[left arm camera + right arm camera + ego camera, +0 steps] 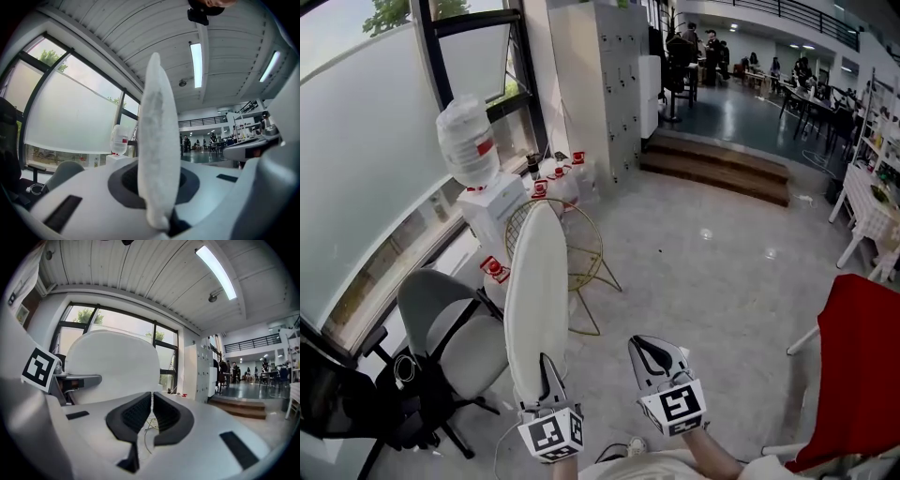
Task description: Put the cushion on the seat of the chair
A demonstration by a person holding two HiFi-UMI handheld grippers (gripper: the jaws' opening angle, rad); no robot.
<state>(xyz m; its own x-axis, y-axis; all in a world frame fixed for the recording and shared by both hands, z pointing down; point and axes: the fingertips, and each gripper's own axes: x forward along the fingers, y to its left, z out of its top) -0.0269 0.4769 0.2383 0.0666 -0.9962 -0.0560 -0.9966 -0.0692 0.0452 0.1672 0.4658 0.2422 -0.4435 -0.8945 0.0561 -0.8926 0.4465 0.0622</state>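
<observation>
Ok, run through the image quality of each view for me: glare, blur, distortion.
Head view: window washed out, floor shows glare spots, edges bend. Left gripper view: fisheye, dark corners, cushion soft up close. Right gripper view: same fisheye, ceiling light blown out.

L gripper (pixel 547 367) & R gripper (pixel 653 349): white shells w/ dark ribbed pads (pixel 138 414), b/w square-marker cubes (pixel 551 434).

No words, numbers or brands could be read. The clear plastic water-cooler bottle (pixel 467 141) bore an illegible red label, and the white jugs (pixel 565 183) just beside it had unreadable red tags. The cubes on the left gripper (pixel 546 367) and right gripper (pixel 645 349) carried only black-and-white square patterns.
</observation>
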